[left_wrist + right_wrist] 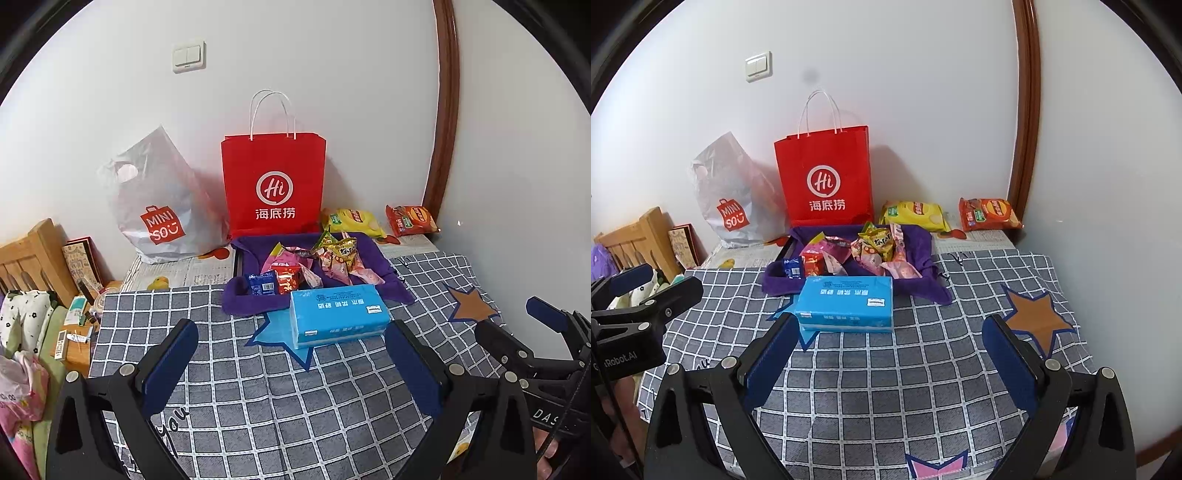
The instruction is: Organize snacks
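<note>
A purple cloth-lined tray (369, 254) (919, 243) holds several small snack packets: pink and gold ones (340, 254) (879, 247), a red one (288, 278) and a blue one (262, 284) (793, 267). A yellow chip bag (354, 221) (916, 214) and an orange-red chip bag (412, 219) (990, 214) lie behind it by the wall. A blue tissue pack (338, 315) (846, 302) lies in front of the tray. My left gripper (291, 332) and right gripper (892, 328) are open and empty, held above the checked cloth short of the tissue pack.
A red paper bag (273, 184) (823, 177) and a grey Miniso plastic bag (159, 206) (731, 192) stand against the wall. The table has a grey checked cloth (295, 406) (905, 387). A wooden headboard and cluttered nightstand (74, 332) are at left. A wall is close on the right.
</note>
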`<state>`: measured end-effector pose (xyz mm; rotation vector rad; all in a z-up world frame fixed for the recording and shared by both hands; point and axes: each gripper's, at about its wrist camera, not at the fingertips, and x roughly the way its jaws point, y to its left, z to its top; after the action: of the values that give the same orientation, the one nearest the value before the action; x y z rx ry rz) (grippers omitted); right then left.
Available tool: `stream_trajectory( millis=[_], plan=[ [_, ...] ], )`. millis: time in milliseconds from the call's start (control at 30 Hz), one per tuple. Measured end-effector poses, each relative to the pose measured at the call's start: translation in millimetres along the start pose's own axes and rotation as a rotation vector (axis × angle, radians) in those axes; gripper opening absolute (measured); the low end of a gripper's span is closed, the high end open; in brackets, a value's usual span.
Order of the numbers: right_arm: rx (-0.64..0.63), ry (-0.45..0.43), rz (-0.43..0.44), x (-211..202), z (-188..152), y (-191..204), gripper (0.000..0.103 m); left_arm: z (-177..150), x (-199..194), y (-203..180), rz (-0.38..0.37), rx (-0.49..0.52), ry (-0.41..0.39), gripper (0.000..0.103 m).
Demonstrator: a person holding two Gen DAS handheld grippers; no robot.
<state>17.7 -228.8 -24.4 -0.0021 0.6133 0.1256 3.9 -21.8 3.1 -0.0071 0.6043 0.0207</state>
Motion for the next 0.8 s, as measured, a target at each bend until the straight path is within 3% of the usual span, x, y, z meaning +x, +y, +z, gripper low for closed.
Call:
stream_trajectory(
  millis=[800],
  plan=[
    [0.001,-0.006,0.001,-1.6,0.4,-0.5,0.098,-0.9,-1.8,-1.9,0.000,0.001,-0.003,0.102]
  ],
)
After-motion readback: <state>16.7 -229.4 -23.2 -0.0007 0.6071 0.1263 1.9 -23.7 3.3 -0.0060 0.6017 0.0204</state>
